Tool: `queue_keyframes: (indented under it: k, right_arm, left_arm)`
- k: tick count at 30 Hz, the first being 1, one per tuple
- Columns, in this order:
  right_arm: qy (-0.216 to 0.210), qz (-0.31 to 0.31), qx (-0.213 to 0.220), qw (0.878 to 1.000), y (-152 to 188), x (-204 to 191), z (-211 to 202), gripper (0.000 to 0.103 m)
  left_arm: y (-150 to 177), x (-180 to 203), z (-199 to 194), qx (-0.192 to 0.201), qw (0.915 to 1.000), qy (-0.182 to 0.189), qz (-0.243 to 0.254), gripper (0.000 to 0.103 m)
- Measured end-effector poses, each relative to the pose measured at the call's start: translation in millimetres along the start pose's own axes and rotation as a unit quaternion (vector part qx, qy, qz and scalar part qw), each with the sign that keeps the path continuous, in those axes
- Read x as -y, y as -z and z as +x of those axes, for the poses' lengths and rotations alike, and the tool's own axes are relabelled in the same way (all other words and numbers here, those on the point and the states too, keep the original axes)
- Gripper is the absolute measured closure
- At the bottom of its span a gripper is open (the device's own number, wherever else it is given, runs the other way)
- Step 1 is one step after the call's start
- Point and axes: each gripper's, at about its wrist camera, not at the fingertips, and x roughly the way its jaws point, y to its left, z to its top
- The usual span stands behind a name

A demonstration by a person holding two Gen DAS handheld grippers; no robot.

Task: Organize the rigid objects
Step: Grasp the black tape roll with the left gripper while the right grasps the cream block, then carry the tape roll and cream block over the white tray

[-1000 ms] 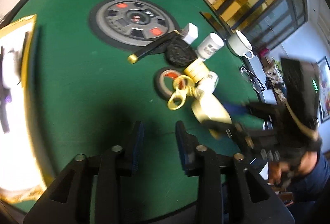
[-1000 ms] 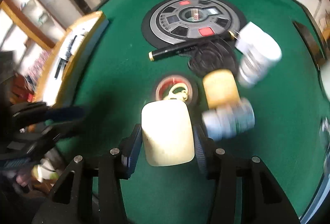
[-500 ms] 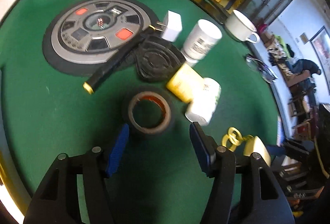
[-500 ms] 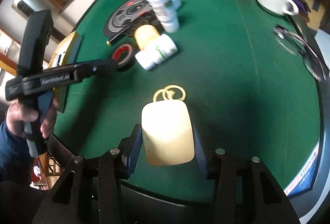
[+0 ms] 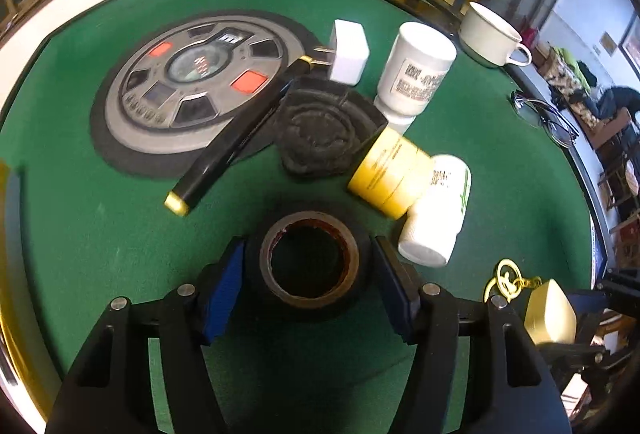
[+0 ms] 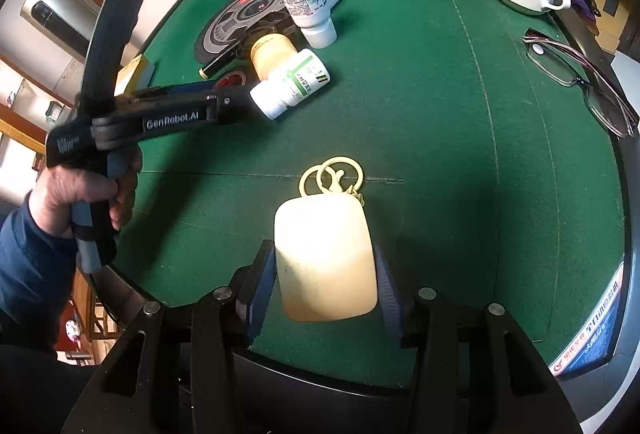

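The left tongs [image 5: 308,286] point down at the green table [image 5: 100,234] and stand spread around a roll of dark tape [image 5: 308,258] that lies flat on the felt. The blue pads [image 5: 222,286] sit on both sides of the roll, very near to its outer wall, but I cannot tell if they already touch it. The jaws have just been opening, and the roll is now between them. Behind the tape lies a group of things close together: a black pen with gold ends [image 5: 236,138] that rests across the edge of a round grey panel [image 5: 192,82] in the table, a black ribbed coaster [image 5: 320,134], a white plug adapter [image 5: 349,52], a white bottle [image 5: 414,74] that stands on its cap, a yellow bottle [image 5: 390,176] on its side, and a white bottle with green print [image 5: 438,218] that lies touching the yellow one. A white cup [image 5: 494,34] and a pair of glasses [image 5: 544,118] are well apart, near the far edge of the table. The right tongs [image 6: 325,274] pinch a cream keychain case [image 6: 326,258] between both pads, and its yellow rings [image 6: 332,178] lie in front of it on the felt. In the right wrist view a hand [image 6: 76,198] in a blue sleeve holds the handle of the left tool.
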Motion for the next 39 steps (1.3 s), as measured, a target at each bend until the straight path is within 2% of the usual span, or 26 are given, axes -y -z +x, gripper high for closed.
queue_keyframes:
  k: [7,10,15,23,25,29,39]
  right_arm:
    - [-0.011,-0.009,-0.004,1.0,-3,-9,5,0.06]
    - [-0.009,-0.026,-0.018,0.999,-2,-22,15,0.06]
    - [0.025,-0.04,-0.041,0.998,2,-34,27,0.059]
    - [0.071,-0.072,-0.037,0.994,-7,-48,39,0.056]
    - [0.078,-0.073,-0.033,0.994,-5,-49,39,0.06]
    - [0.046,-0.05,-0.022,0.997,-7,-50,31,0.06]
    - [-0.028,-0.064,0.051,0.996,-23,-92,-13,0.06]
  left_arm:
    - [46,-1,-30,0.001,0.9995,0.019,-0.024,0.042]
    - [52,1,-33,-0.002,0.9993,0.024,-0.029,0.042]
    - [56,-4,-38,0.001,0.9994,0.018,-0.03,0.042]
    - [64,-3,-39,-0.001,0.9996,0.021,-0.017,0.042]
    - [64,-3,-44,0.007,0.9995,0.027,-0.016,0.042]
    - [61,-9,-58,0.026,0.9989,0.031,-0.023,0.042]
    - [59,-35,-108,0.079,0.9955,0.025,-0.045,0.042]
